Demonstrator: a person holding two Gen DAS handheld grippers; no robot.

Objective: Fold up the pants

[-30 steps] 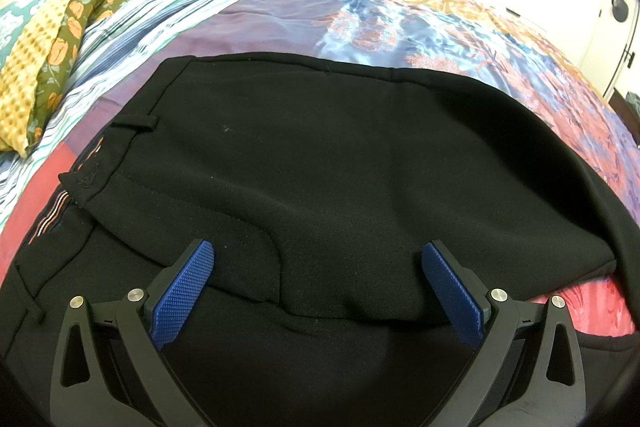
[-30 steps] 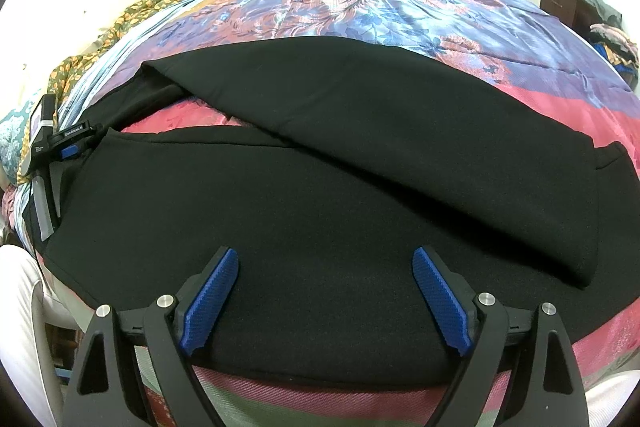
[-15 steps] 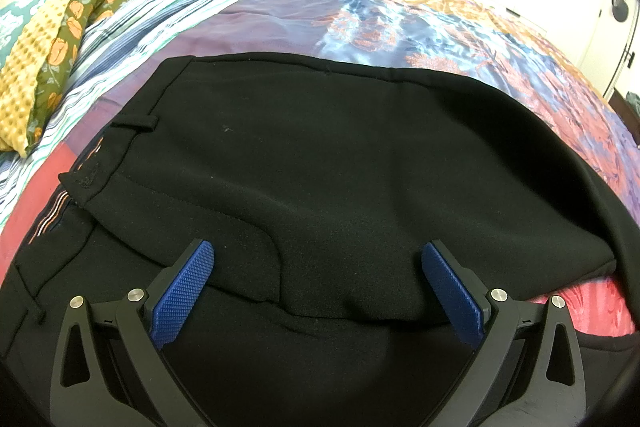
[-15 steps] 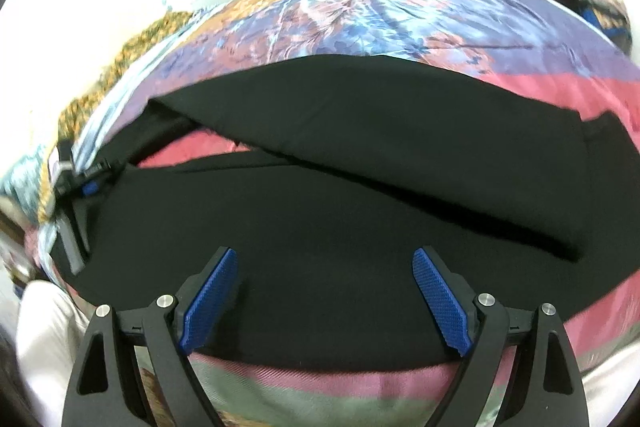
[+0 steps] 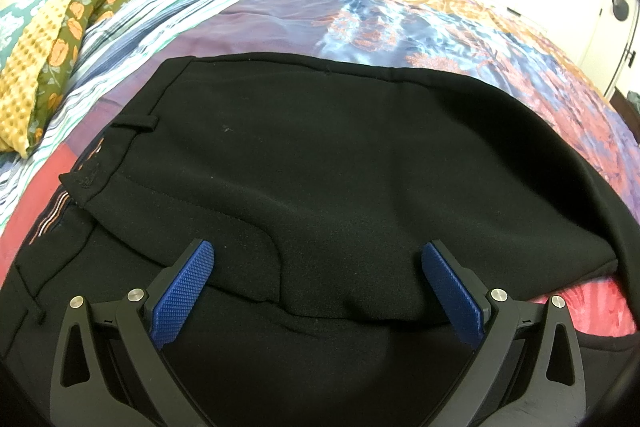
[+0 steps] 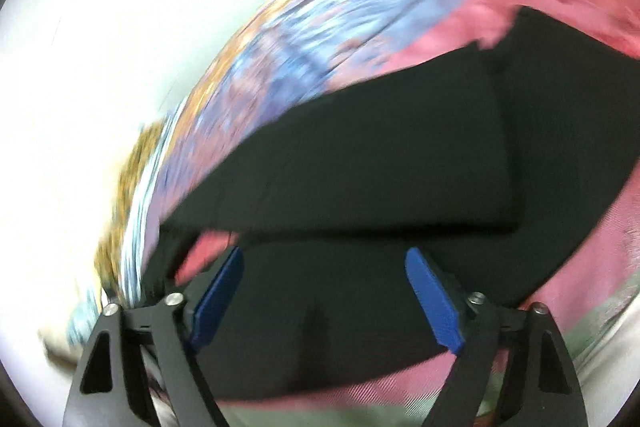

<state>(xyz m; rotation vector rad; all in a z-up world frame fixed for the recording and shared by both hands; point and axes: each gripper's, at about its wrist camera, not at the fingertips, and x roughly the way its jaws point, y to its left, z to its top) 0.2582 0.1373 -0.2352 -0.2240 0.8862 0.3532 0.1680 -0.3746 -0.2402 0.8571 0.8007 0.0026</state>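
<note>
Since the earlier frames the right gripper (image 6: 324, 293) had swung aside, blurring its view; the left gripper (image 5: 318, 287) had not moved. Both jaws stood wide, empty. Black pants (image 5: 320, 155) lay half-folded on the bed (image 5: 400, 19); further folds remained.

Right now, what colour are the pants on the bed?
Plain black pants, clearest in the left wrist view.

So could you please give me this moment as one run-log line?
task: fold pants | left gripper: open, over black pants | right gripper: open, view blurred | pants on bedspread
</note>
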